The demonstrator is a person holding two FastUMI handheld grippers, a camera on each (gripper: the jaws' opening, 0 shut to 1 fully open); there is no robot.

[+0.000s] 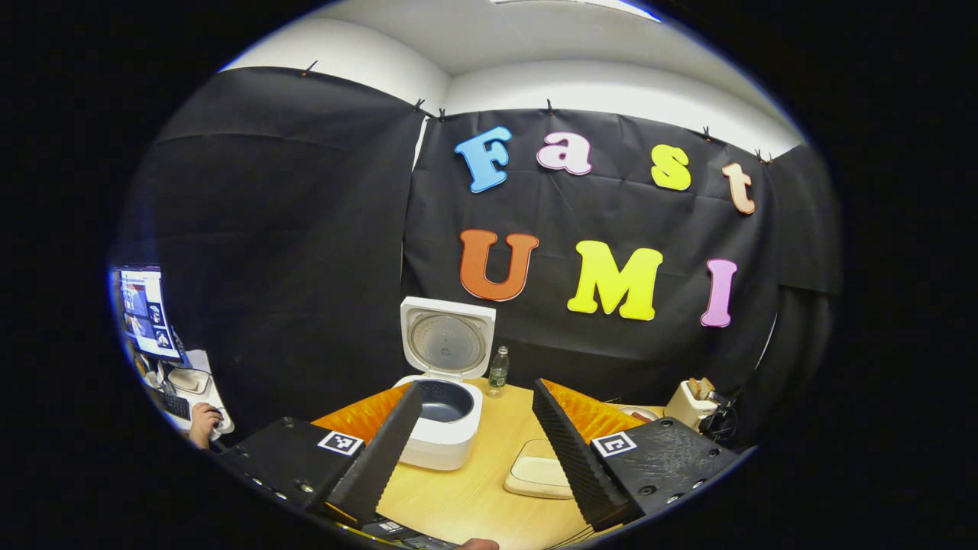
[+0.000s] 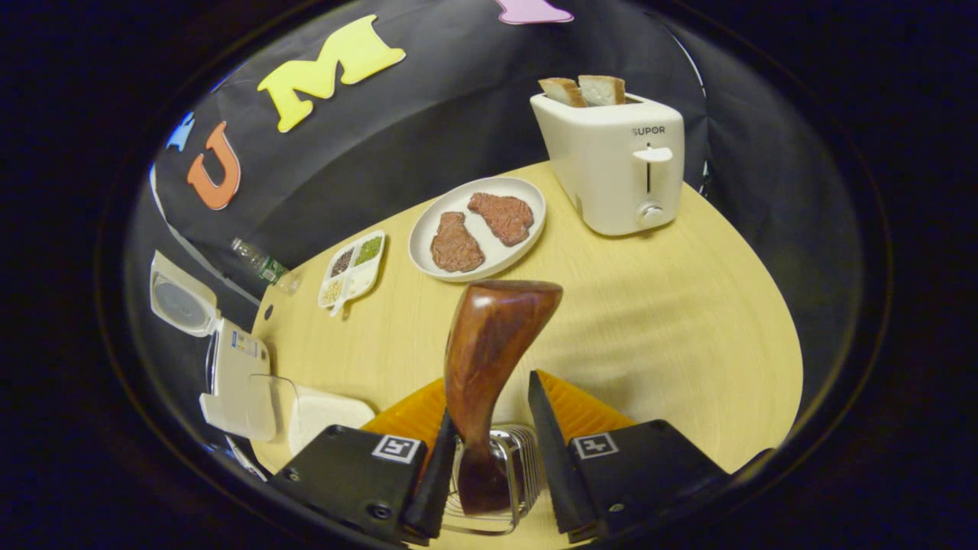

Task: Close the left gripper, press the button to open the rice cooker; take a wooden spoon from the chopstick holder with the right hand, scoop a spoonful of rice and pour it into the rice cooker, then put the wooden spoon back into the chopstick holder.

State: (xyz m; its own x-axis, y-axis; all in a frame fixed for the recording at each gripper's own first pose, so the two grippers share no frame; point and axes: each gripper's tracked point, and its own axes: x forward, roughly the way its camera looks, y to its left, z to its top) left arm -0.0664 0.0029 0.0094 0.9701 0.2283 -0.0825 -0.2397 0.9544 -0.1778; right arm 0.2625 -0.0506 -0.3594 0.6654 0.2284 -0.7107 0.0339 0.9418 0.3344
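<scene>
**Wooden spoon in the jaws' reach, cooker lid already up**

Wood is the story here: the wooden spoon stands upright in the wire chopstick holder at the near edge of the table, its bowl pointing up. The right gripper straddles the handle, fingers spread, the left finger looking just against the wood and the right finger clearly apart from it, so no pinch yet by my reading.

In the left gripper view, the rice cooker sits at the far side with its lid standing open and the dark pot exposed. The button step looks done. The left gripper hangs back from it, fingers wide apart and empty.

Left to do: clamp and lift the spoon, scoop from the divided grain tray at the far left, tip it into the cooker, return the spoon.
</scene>
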